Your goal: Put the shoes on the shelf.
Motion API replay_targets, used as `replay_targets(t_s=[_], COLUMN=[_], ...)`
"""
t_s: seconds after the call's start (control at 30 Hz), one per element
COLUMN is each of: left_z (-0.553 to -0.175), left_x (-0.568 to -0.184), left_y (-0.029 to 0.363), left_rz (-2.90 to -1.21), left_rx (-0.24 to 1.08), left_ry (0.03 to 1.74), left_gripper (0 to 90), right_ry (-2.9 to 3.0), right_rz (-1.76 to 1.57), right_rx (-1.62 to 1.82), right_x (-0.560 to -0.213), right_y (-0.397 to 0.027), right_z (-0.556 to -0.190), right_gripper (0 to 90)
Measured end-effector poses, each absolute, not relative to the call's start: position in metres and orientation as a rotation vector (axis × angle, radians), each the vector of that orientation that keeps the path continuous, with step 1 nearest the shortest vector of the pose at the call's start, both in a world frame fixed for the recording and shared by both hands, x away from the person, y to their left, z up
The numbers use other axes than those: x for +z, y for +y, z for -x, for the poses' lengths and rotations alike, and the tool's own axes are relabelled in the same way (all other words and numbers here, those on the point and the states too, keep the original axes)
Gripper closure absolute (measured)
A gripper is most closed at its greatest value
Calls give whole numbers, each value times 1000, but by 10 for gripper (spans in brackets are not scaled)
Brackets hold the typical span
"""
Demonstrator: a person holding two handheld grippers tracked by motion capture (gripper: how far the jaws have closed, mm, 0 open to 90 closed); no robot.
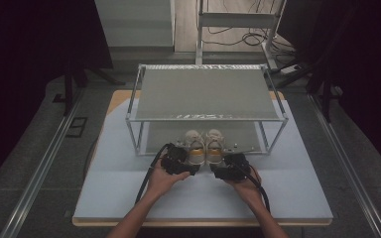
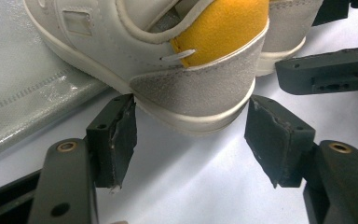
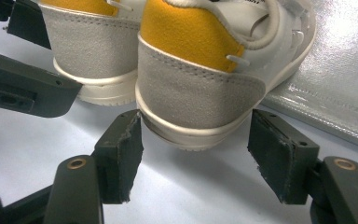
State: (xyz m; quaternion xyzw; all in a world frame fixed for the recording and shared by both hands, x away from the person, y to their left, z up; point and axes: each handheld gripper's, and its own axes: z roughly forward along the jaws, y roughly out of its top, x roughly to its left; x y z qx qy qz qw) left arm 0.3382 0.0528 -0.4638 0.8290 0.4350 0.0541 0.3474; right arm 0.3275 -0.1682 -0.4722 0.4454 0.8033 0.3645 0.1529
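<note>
A pair of white shoes with yellow heel patches lies at the front of the rack's lower shelf point(image 1: 156, 135), heels toward me. The heels overhang the pale mat. My left gripper point(image 1: 193, 162) has its pad tips against both sides of the left shoe point(image 1: 195, 144) at the heel. In the left gripper view the pads point(image 2: 121, 135) touch the sole edge of that shoe point(image 2: 191, 88). My right gripper point(image 1: 215, 163) grips the right shoe point(image 1: 214, 143) the same way. In the right gripper view its pads point(image 3: 277, 154) flank the grey heel point(image 3: 196, 93).
The metal two-tier rack point(image 1: 203, 91) stands mid-table on a pale blue mat point(image 1: 297, 173); its top shelf is bare. The posts and front bar frame the shoes closely. A metal stand and cables point(image 1: 238, 29) lie on the floor behind. Dark curtains hang on both sides.
</note>
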Motion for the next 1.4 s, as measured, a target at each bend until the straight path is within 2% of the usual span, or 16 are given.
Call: replay_targets(t_s=[0.7,0.9,1.03,1.13,1.4], left_z=[-354,-366,-370,-375,-387], left_x=[-466,-469,-470,-468,-465], left_y=[53,61,62,63,59], left_rz=[-2170,-2196,-2167,-2204,-2232], left_rx=[160,138,115,163,181], left_ry=[1158,1099,1117,1102,1132], left_gripper=[346,348,353,360,366], right_ry=[2292,2293,2293,2293,2296], right_rz=[-1267,-1268,-1267,-1267,-1267], right_rx=[1044,1047,1047,1047,1051], right_x=[-473,-473,-473,-473,-472], right_y=[-166,-167,-167,-167,-167], right_z=[-329,-330,-330,-330,-330], right_gripper=[368,368,369,369,369])
